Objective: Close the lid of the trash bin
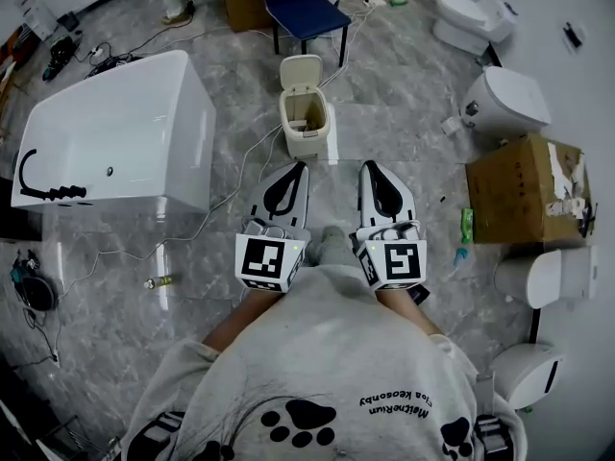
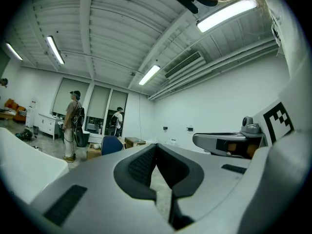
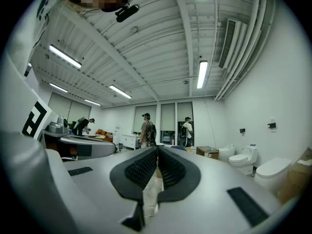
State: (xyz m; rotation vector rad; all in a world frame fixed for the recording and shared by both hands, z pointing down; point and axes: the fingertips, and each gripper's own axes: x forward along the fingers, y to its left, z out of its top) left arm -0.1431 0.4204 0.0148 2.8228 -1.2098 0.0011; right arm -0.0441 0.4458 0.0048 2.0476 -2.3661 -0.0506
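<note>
Two grippers held level and side by side, both aimed at an open trash bin on the floor.

In the head view the left gripper (image 1: 295, 169) and the right gripper (image 1: 371, 168) reach forward from the person's forearms, parallel with a gap between them and their marker cubes close to the body. Each gripper's own view shows its ribbed pads pressed together at the tips with nothing between them. The trash bin (image 1: 307, 128) stands on the grey marbled floor (image 1: 404, 84) just ahead of the fingertips, nearer the left gripper and touched by neither. It is small, cream-coloured and boxy. Its lid (image 1: 301, 72) stands raised on the far side, leaving the mouth uncovered. A white bathtub (image 1: 115, 128) lies to its left, and a blue chair (image 1: 303, 8) stands beyond it.
</note>
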